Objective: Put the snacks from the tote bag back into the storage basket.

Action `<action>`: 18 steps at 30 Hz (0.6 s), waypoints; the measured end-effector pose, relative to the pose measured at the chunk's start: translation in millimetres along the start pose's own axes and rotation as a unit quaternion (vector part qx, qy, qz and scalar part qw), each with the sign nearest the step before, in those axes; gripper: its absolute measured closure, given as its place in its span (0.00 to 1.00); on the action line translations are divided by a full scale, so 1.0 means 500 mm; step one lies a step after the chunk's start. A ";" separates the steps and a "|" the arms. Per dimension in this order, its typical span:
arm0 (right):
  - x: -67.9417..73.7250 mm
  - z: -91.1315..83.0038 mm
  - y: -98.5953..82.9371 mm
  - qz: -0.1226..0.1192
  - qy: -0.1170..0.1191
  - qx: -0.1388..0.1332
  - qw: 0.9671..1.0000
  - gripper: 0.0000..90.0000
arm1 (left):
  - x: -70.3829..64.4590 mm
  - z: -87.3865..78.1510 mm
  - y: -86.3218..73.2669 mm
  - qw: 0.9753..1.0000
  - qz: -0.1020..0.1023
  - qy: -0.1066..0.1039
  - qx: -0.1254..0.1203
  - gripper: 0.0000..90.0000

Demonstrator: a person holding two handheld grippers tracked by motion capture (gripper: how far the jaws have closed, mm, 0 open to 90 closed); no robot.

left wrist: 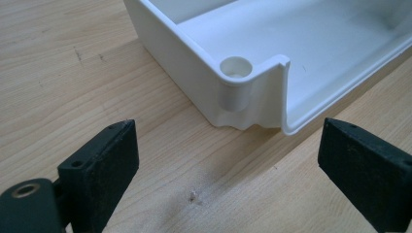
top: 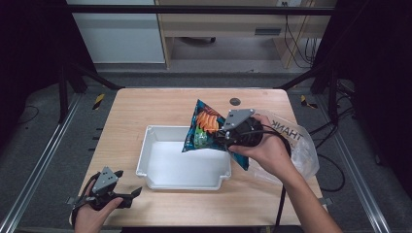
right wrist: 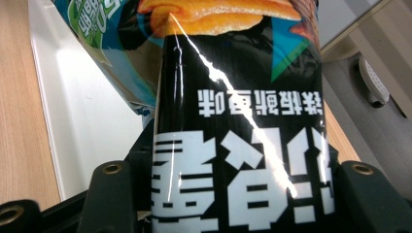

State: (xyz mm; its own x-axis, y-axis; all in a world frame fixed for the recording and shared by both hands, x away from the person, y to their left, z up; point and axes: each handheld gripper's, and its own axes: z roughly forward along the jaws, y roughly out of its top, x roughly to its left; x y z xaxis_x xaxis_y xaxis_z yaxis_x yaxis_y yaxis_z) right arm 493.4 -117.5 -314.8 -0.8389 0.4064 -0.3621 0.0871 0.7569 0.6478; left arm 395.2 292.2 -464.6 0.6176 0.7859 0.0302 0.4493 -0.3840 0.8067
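Snack bag hung tilted above the right part of the white tray, clear of the tray floor, its lower right end clamped in the right tongs. In the right gripper view the bag ran up between the two black jaws, which pressed on either side of it; its print of white characters on black read upside down, with orange food and a blue-green patch farther up. The person's right hand gripped those tongs from the right side of the surface, over a clear plastic bag printed with "THANK" that lay by the right edge.

The tray sat near the middle of the surface, with bare wood around it. The left tongs rested low at the near left corner of the surface, held by the left hand, jaws pointing toward the tray's near left corner and well apart from the snack bag. In the left gripper view the jaws stood wide apart with nothing between them, and the tray's corner, with its round post socket and curved lip, lay just ahead on the wood. A small dark round inset showed in the surface beyond the bag.
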 end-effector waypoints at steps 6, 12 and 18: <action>0.006 0.024 0.017 -0.005 0.010 -0.001 1.000 0.47 | 0.000 0.000 0.001 1.000 -0.001 0.002 -0.001 0.09; 0.014 0.054 0.037 -0.010 0.019 -0.003 1.000 0.47 | -0.002 0.000 0.002 1.000 -0.003 0.001 -0.007 0.12; 0.016 0.078 0.049 -0.011 0.027 -0.003 1.000 0.47 | -0.002 -0.001 0.003 1.000 -0.004 0.000 -0.004 0.14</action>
State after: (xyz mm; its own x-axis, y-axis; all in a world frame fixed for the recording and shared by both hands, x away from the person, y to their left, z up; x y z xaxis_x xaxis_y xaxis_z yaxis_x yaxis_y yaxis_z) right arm 509.7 -75.6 -328.2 -0.8682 0.3622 -0.3393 0.0661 0.7621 0.6441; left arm 395.0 291.1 -463.2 0.6142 0.7888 0.0234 0.4493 -0.3738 0.8114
